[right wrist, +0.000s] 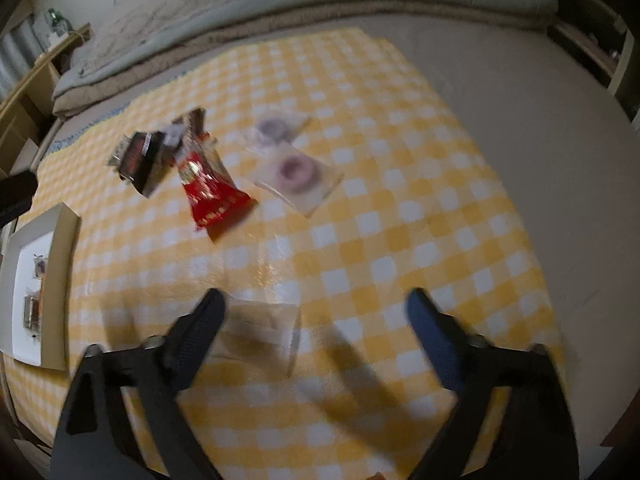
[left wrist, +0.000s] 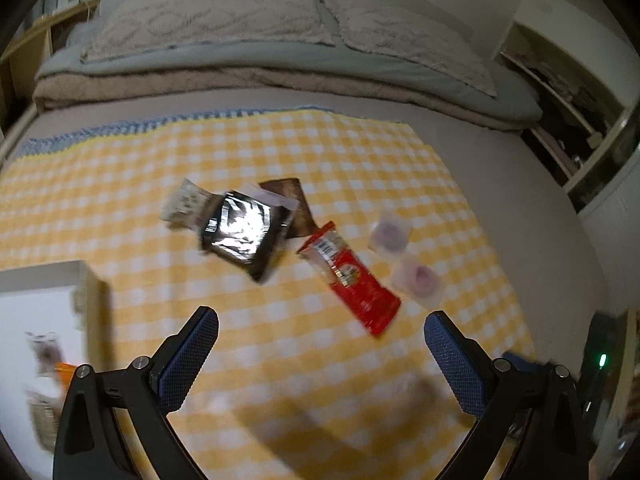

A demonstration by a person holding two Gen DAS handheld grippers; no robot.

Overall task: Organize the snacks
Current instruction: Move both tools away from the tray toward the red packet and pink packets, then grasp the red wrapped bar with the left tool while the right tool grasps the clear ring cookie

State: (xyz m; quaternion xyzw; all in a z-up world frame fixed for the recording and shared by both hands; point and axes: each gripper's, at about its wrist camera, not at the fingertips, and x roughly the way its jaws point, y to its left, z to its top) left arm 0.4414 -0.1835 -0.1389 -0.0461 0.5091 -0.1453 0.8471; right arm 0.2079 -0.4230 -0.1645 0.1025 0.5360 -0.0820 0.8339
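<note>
Nearest the lens in the right wrist view, the right gripper (right wrist: 312, 308) stands with its jaws wide apart and nothing pressed between them. A clear, nearly empty-looking wrapper (right wrist: 260, 328) lies on the yellow checked cloth (right wrist: 400, 240) just by its left finger; blur hides whether they touch. In the left wrist view the left gripper (left wrist: 322, 334) also hangs with jaws wide and empty over bare cloth.

Farther out, mid-frame, lies the red snack packet (left wrist: 350, 278), with two clear packs holding purple rings (left wrist: 404, 256) to its right. Up and left of it sit a shiny black foil pack (left wrist: 244, 232) overlapping a brown packet (left wrist: 298, 204) and a pale one (left wrist: 184, 202). At the left edge stands a white box (right wrist: 60, 240) already holding a few snacks.

The step appears to be reaching for the next snack. The next move likely calls for settling over one packet, closing on it, and carrying it to the box.
</note>
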